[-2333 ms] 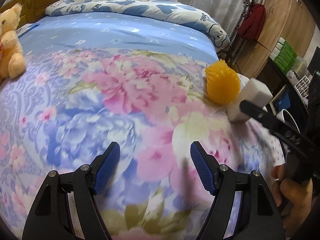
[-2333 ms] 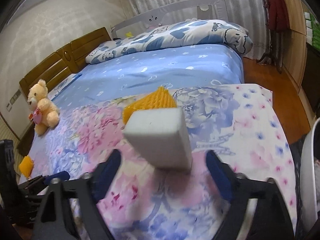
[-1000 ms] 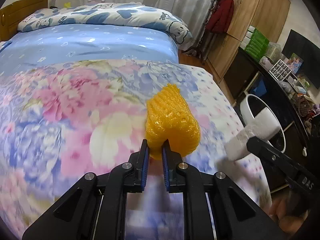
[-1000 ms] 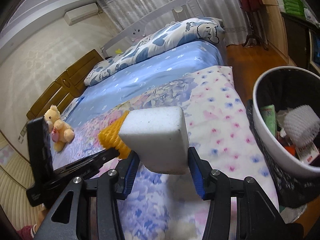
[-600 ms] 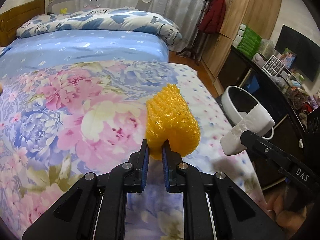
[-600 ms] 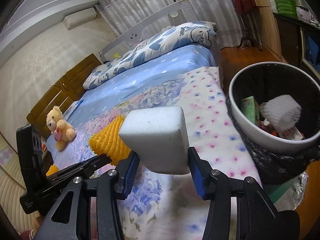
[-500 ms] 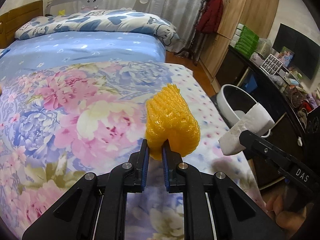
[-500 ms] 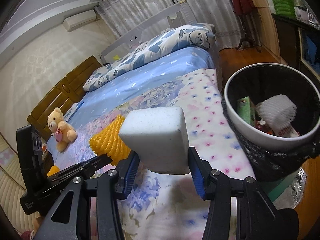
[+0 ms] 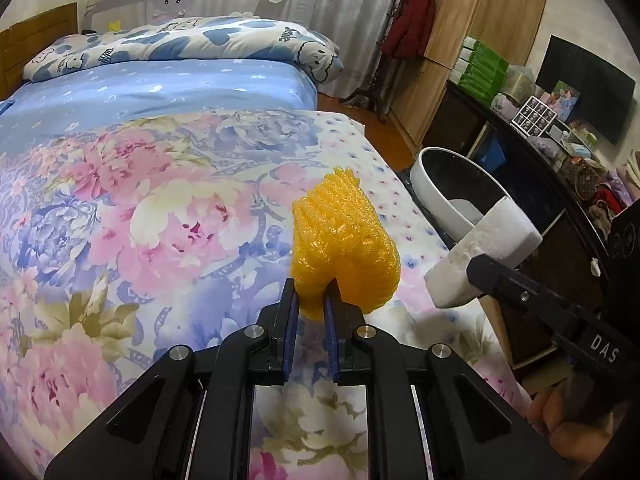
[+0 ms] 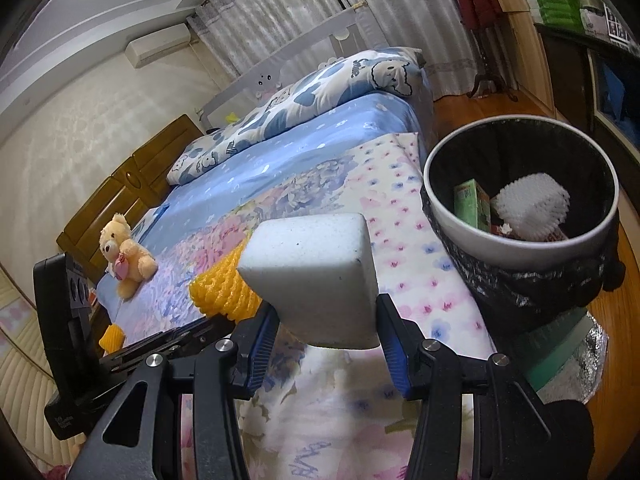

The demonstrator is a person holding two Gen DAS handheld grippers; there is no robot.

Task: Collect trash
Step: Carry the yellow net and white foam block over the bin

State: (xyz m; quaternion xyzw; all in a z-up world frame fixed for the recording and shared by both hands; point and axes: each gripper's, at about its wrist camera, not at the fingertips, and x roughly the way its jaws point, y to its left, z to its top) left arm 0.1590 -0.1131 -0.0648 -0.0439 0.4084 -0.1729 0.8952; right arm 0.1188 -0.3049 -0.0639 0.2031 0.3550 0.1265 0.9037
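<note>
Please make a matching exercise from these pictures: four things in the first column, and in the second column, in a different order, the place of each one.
1. yellow foam net
2. white foam block
3. teddy bear
4. green carton

a. inside the trash bin
b. in the left gripper
c. on the bed, far side
d. in the right gripper

Pairs: 1-b, 2-d, 3-c, 4-a

Evenly lit indoors, soft and slightly cool, source out of view. Faint shadows only on the floral bedspread (image 9: 168, 216). Sharp focus in the centre of both views, no motion blur. Strong fisheye bending at the edges, black corners all round. Mild sheen on the white bin rim (image 10: 516, 246); dim, murky far right by the dark cabinet (image 9: 560, 208).
</note>
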